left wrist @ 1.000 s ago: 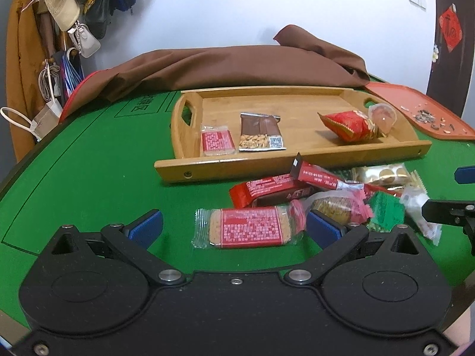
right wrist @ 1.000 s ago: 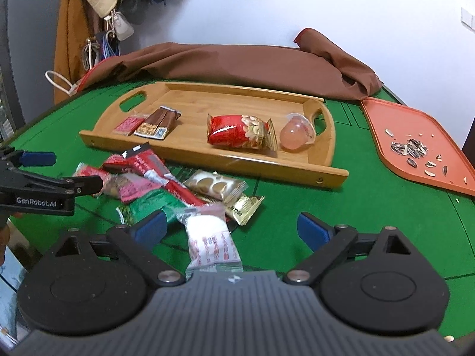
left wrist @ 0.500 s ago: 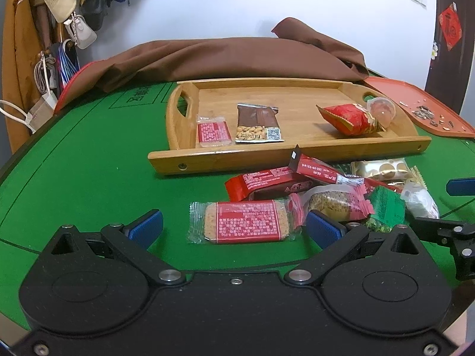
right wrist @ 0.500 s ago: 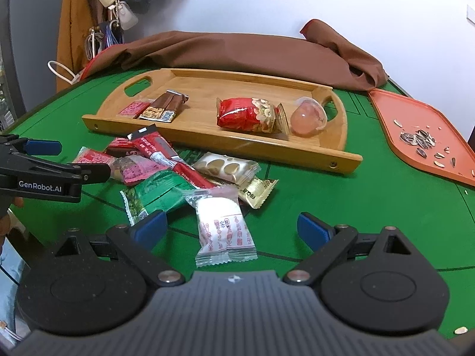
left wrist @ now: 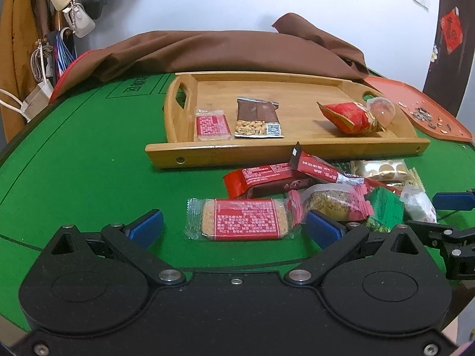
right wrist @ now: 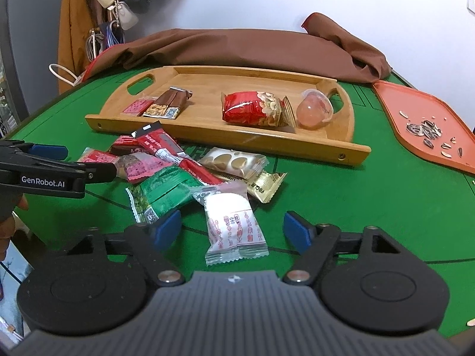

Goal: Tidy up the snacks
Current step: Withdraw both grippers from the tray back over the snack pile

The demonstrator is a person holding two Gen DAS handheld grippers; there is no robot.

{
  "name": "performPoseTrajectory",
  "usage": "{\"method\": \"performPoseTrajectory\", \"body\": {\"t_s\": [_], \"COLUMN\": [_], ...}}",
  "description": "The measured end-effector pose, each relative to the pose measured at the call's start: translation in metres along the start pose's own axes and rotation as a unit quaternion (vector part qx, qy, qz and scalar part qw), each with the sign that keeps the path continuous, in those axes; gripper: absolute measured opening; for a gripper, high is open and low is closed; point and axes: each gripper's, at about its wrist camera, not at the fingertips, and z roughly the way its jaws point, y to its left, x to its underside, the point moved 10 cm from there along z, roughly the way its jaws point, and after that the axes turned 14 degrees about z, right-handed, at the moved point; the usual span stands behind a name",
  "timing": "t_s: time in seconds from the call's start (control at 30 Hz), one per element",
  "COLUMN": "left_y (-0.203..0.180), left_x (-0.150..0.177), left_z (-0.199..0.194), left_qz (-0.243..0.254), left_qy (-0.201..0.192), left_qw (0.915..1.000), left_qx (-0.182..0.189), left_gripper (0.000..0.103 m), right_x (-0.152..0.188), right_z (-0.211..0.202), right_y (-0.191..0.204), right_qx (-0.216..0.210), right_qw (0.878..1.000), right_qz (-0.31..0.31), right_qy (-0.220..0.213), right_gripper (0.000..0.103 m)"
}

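Note:
A wooden tray (left wrist: 213, 154) (right wrist: 326, 148) on the green table holds a small red cracker pack (left wrist: 212, 124), a brown nut bar (left wrist: 256, 117), a red nut pouch (left wrist: 347, 117) and a pink jelly cup (left wrist: 381, 109). Loose snacks lie in front of it. My left gripper (left wrist: 234, 225) is open around a clear-wrapped cracker with a red label (left wrist: 243, 219). My right gripper (right wrist: 231, 228) is open around a white candy pack (right wrist: 233, 225), beside a green pack (right wrist: 161, 191).
A brown cloth (left wrist: 225, 50) lies behind the tray. An orange tray with sunflower seeds (right wrist: 427, 127) sits at the right. Bags and a hat hang at the back left (left wrist: 59, 6). Red, gold and pink packs (right wrist: 166, 154) are piled between the grippers.
Both grippers have moved forward and lower toward the snack pile. The cracker now lies between the left fingers and the white pack between the right fingers. Both stay open.

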Motion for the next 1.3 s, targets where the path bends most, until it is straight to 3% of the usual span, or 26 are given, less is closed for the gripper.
{"method": "performPoseTrajectory", "body": {"t_s": [0.3, 0.47, 0.77, 1.17, 1.3], "left_y": [-0.0038, -0.0038, -0.0038, -0.0053, -0.0029], "left_x": [-0.0060, -0.0047, -0.0042, -0.0005, -0.0002], "left_z": [-0.0024, 0.0009, -0.0045, 0.0022, -0.0025], "left_qz": [0.030, 0.018, 0.010, 0.017, 0.018], "left_qy": [-0.006, 0.003, -0.003, 0.004, 0.004], "left_qw": [0.9995, 0.9998, 0.9995, 0.9995, 0.9997], "left_qx": [-0.006, 0.013, 0.030, 0.024, 0.016], "left_gripper": [0.101, 0.098, 0.084, 0.089, 0.076], "right_x": [0.0018, 0.0009, 0.0011, 0.0034, 0.0036], "right_z": [0.0006, 0.0016, -0.0003, 0.0004, -0.0002], "right_y": [0.0021, 0.0016, -0.0001, 0.0031, 0.0043], "right_qx": [-0.002, 0.001, 0.000, 0.018, 0.017], "right_qw": [1.000, 1.000, 1.000, 1.000, 1.000], "right_qz": [0.005, 0.009, 0.017, 0.003, 0.003], "right_qy": [0.003, 0.000, 0.002, -0.005, -0.005], "right_gripper": [0.079, 0.076, 0.074, 0.071, 0.069]}}
